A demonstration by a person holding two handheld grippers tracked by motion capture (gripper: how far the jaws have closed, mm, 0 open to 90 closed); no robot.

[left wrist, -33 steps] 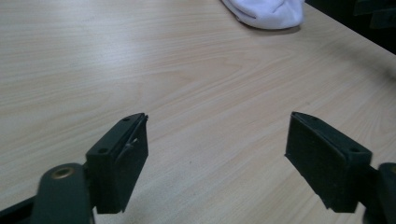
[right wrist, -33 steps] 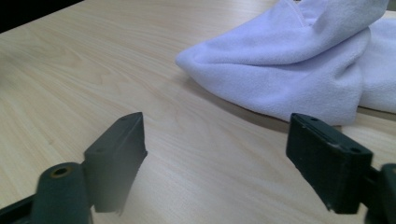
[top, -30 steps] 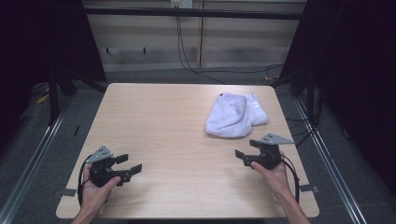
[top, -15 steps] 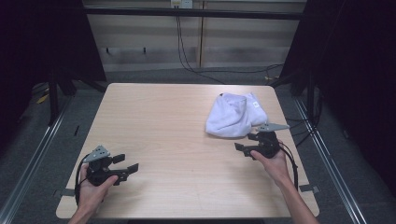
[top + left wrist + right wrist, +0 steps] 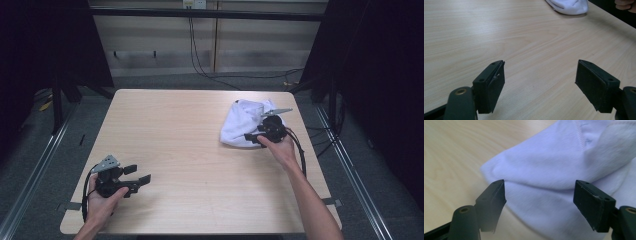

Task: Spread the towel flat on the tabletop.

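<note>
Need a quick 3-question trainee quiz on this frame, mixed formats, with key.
1. True or false: the right gripper is shut on the white cloth.
2. Which gripper is at the cloth? A) left B) right C) both
3. Fill in: the left gripper sits near the table's ____ left corner, jaws open.

Key:
1. False. In the right gripper view its jaws stand wide apart, with the cloth's folded edge between and beyond them.
2. B. The left gripper is far from the cloth, over bare wood.
3. Near (the person's side).
</note>
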